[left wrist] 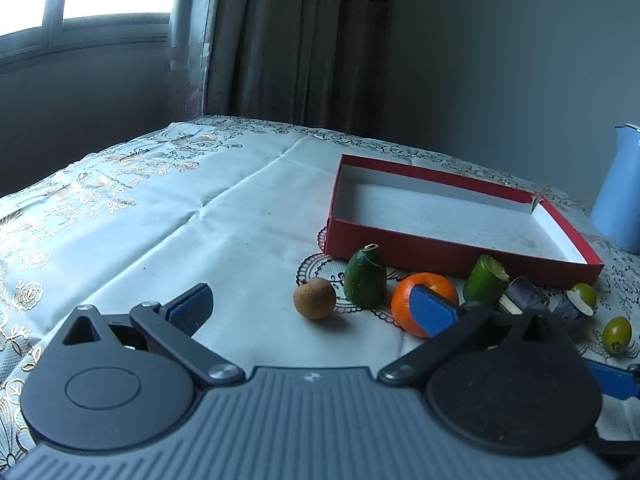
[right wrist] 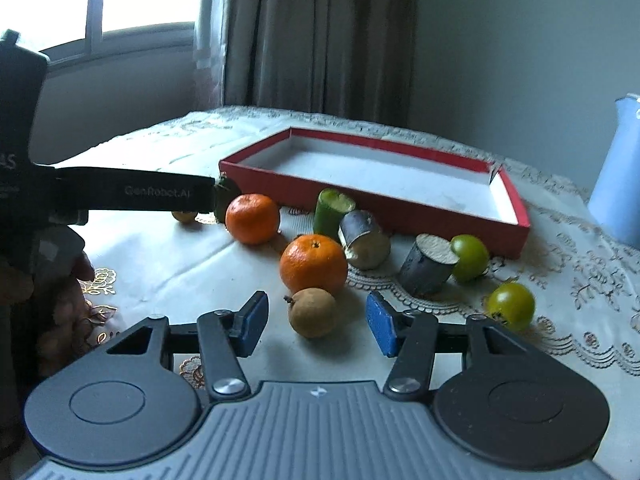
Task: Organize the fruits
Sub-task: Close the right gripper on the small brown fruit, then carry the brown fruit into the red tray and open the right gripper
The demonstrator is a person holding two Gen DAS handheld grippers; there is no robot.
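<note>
Item: brown round fruit (right wrist: 313, 312), set on the bench on the near side of the red box (right wrist: 516, 236), lying directly ahead between the spread pads of the right claw (right wrist: 318, 324); no long axis is presented. Left claw (left wrist: 312, 312) is likewise held apart, empty, farther off. One fruit behind the left claw's body is partly hidden.

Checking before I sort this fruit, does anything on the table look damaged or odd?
Yes. The red box has a split far right corner, its wall gaping. Among the fruit are cut pieces: a cucumber stub and two dark eggplant chunks, pale faces exposed. Nothing looks spilled.
</note>
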